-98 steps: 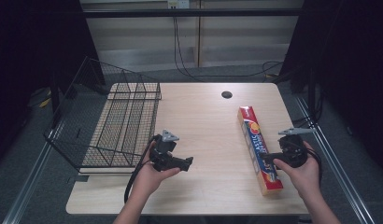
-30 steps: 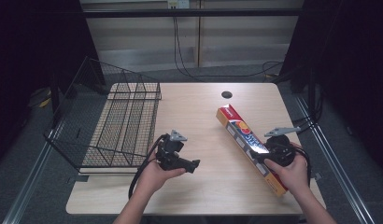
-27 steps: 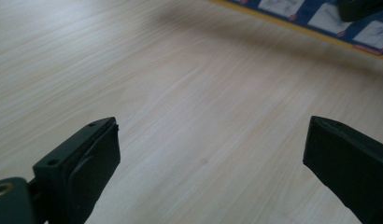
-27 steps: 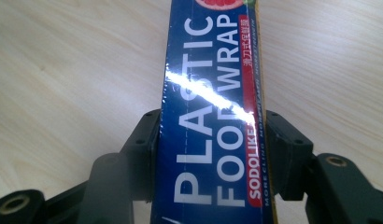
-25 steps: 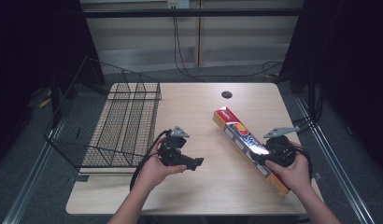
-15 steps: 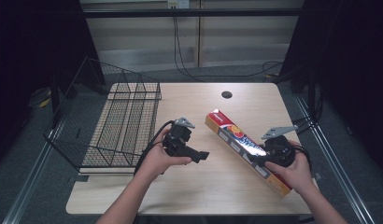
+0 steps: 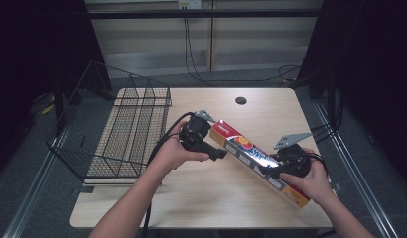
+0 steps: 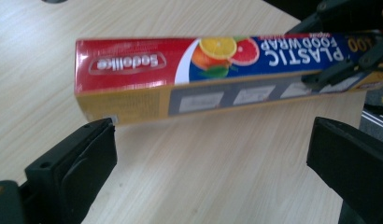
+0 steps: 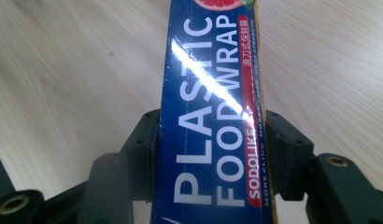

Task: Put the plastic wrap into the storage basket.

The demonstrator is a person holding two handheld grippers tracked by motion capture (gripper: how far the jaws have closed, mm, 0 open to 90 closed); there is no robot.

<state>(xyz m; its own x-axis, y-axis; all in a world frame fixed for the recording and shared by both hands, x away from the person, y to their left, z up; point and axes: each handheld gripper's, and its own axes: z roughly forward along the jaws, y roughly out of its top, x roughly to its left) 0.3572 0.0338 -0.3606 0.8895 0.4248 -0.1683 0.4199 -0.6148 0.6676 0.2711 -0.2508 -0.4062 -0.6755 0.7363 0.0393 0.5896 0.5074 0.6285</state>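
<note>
Pale wood grain covers the worktop (image 7: 206, 198), which stands on grey carpet before a dim wall with dangling cables.

On the right gripper (image 7: 271, 171), the fingers (image 9: 143, 149) are clamped on the two long sides of a plastic wrap box (image 7: 256, 156); in the right gripper view the blue panel with its white lettering runs straight up between them, both pads pressed flat against the cardboard. The right hand (image 7: 310, 181) holds that gripper near the worktop's right front, and the box runs from there up and leftward across the middle of the worktop, its red end farthest from the hand.

On the left gripper (image 7: 219, 153), the fingers (image 8: 82, 158) stand spread wide, having just been opening, with nothing between them. In the left gripper view the box's red end and yellow side hang just beyond the tips, not touching them. The left hand (image 7: 174, 151) carries this gripper beside the red end.

Farther left, a black wire basket (image 7: 117, 134) sits on the worktop's left edge, well apart from the box. A dark round hole (image 7: 240, 100) lies near the far edge.
</note>
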